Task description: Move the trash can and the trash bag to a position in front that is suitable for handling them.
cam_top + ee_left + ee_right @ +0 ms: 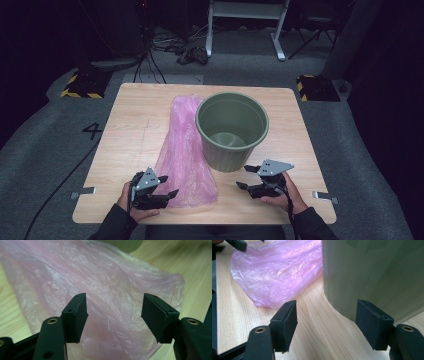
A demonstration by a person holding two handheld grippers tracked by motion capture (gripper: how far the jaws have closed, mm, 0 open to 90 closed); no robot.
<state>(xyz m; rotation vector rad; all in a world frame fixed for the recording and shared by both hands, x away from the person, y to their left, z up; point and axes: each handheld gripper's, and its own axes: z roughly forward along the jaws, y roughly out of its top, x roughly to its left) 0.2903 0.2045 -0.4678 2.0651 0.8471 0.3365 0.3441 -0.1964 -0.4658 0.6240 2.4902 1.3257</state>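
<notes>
A pink plastic bag (pixel 185 150) lies flat on the wooden table (pixel 130 115), stretching from the back to the near edge. Just right of it, touching its side, stands an upright, empty green bin (pixel 232 130). My left gripper (pixel 169 185) sits at the bag's near left corner. Its jaws stand open (pixel 115 312) over the crinkled bag (pixel 112 290), and the pads do not press on it. My right gripper (pixel 244 177) is open by the bin's near base. In the right gripper view (pixel 325 317) bare wood shows between the jaws, with the bin wall (pixel 374 272) at right and the bag (pixel 277 270) beyond.
The table's near edge runs right under both hands. Bare wood lies left of the bag and right of the bin. On the grey floor behind the table are cables (pixel 165 45), a white frame's legs (pixel 280 35) and two bases with yellow-black tape (pixel 82 85).
</notes>
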